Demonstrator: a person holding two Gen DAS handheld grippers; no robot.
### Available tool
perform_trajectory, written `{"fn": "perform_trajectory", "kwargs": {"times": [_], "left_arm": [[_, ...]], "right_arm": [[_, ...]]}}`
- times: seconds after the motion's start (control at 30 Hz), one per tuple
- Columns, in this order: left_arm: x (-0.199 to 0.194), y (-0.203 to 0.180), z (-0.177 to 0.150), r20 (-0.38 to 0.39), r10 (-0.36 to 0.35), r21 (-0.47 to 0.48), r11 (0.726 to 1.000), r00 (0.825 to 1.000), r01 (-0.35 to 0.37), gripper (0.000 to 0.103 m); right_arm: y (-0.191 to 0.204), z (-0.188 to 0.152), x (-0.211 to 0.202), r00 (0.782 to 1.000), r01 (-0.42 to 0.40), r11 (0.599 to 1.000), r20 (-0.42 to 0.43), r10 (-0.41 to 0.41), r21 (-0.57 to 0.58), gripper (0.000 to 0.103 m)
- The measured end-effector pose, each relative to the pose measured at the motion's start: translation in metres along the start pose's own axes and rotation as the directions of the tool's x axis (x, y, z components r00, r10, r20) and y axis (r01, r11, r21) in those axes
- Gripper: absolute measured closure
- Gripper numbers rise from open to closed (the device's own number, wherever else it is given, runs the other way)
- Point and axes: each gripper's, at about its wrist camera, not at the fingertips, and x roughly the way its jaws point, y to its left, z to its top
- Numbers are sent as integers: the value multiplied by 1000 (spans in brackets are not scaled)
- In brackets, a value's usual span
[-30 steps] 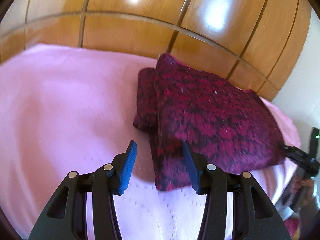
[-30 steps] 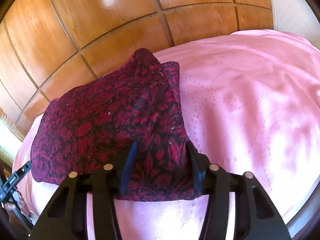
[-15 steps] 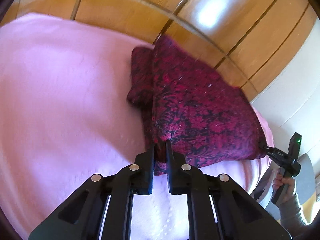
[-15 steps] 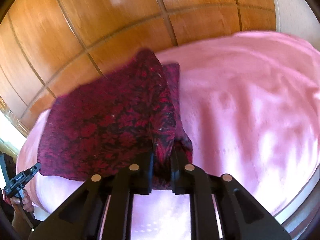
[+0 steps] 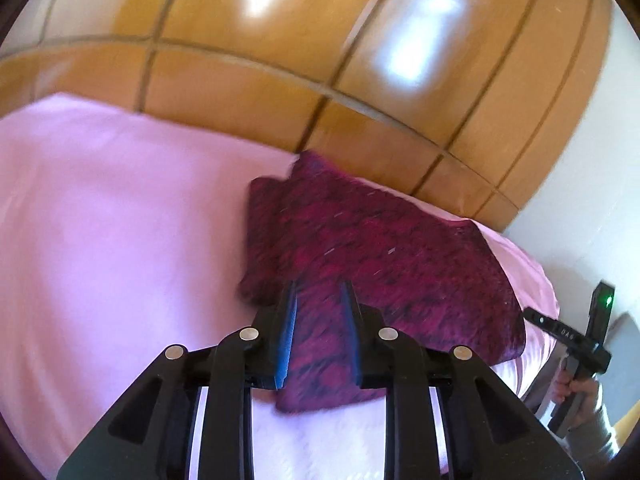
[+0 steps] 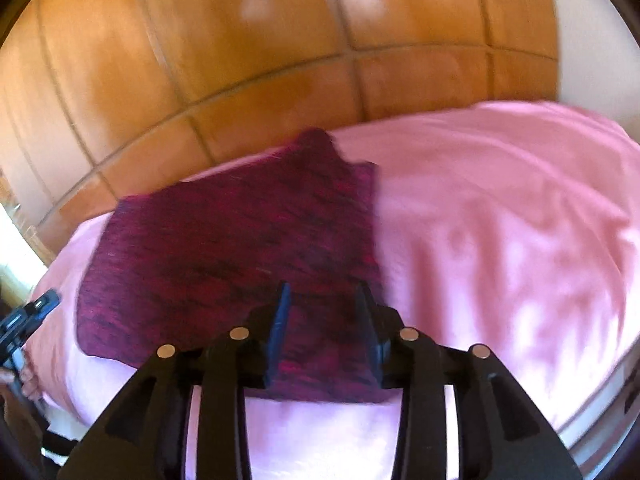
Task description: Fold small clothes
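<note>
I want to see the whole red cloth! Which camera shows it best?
The right wrist view: the red cloth lies broad and almost whole on the pink bedcover. The left wrist view shows it slanted, its near corner hidden behind the left gripper. Both are blurry.

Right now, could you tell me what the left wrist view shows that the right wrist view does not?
Only the left wrist view shows the left gripper head-on, jaws open, a green indicator light at the far right, and the white wall beside the bed's right end. Only the right wrist view shows the right gripper head-on, jaws open, and the wide bare stretch of pink bedspread to the right of the garment. Both share the folded dark red garment lying on the bedspread and the wooden panelling behind.
</note>
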Motion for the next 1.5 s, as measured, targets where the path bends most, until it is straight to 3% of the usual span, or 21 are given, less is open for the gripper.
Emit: {"fn": "perform_trajectory", "kwargs": {"times": [0.07,0.13,0.23,0.3,0.33,0.53,0.6,0.63,0.73,0.83,0.97,1.1,1.5], "left_arm": [[19,-17,8,-13,-6,59,998,1000,7,82],[38,-26,13,-32,48,98,994,998,-44,82],[73,-24,19,-82,121,103,988,989,-112,82],[98,-15,22,-123,191,101,979,974,-179,82],[106,-7,22,-138,188,74,981,972,-179,82],[95,-32,27,-75,279,138,954,957,-267,82],[87,-39,25,-48,277,161,950,960,-266,54],[80,-43,23,-20,273,170,949,962,-266,49],[74,-49,22,-6,260,177,951,966,-255,47],[77,-56,25,3,254,182,951,967,-250,47],[82,-64,23,-2,249,198,949,968,-244,47],[90,-67,20,-10,259,229,941,966,-250,47],[101,-68,26,-13,253,252,937,967,-241,47]], "right_arm": [[21,7,8,1000,-30,999,0,30,-45,63],[38,12,21,1000,-27,996,-13,26,-86,62],[49,18,48,999,-14,995,-37,10,-98,61],[43,21,69,997,25,996,-76,-31,-87,62],[37,21,81,994,40,996,-93,-47,-79,62],[16,26,83,996,-19,999,-93,15,-41,60],[12,29,70,997,-40,999,-73,38,-35,48],[8,32,60,998,-37,999,-43,36,-22,38],[-13,42,50,999,-40,998,-9,40,38,37],[-36,43,58,999,-34,995,-39,37,95,34],[-63,31,79,988,-88,977,-111,111,192,30],[-89,18,90,971,-185,934,-89,221,306,28],[-103,9,82,949,-269,914,-75,305,303,28]]}}
